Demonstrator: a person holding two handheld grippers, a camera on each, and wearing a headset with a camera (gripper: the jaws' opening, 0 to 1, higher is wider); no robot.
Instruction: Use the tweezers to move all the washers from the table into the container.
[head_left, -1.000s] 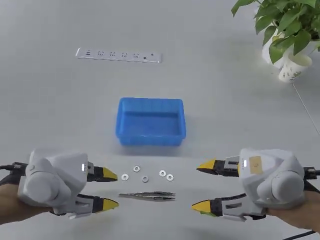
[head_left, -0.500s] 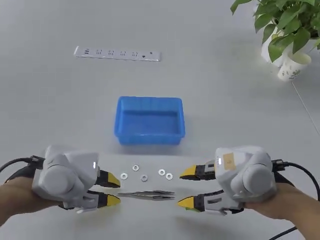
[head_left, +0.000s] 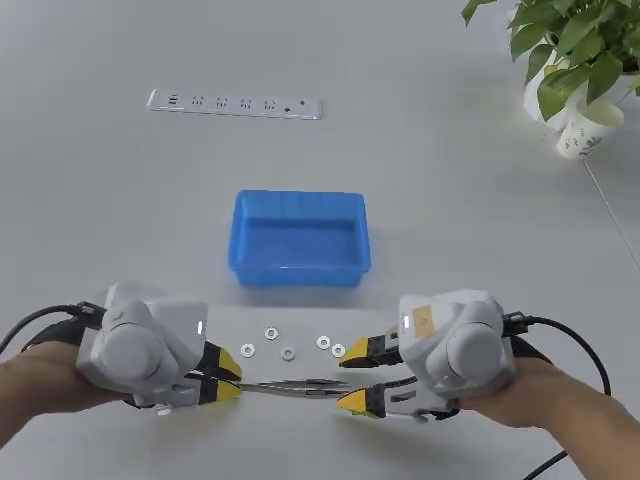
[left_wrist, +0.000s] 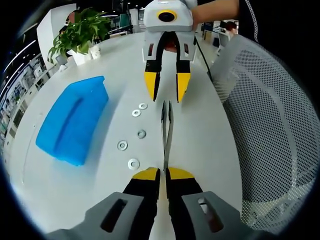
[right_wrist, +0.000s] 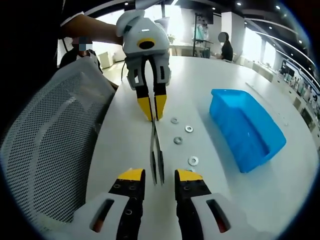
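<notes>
- Moved both grippers inward since a second ago; now meet at tweezers (head_left: 295, 386) lying flat on worktop (head_left: 450, 200).
- Left gripper (head_left: 228, 378): pinched together on tweezers' joined end, going by left gripper view.
- Right gripper (head_left: 355, 375): jaws apart, straddling the end where the legs splay, not yet clamped.
- Five washers (head_left: 288, 353) loose on worktop just beyond tweezers, short of blue container (head_left: 300, 275); none inside.
- Risk: could twist or spring thin legs out if squeezed off-centre.
- Risk: could knock nearby washers aside with a yellow tip.
- Risk: could tug tweezers between two grips.
</notes>
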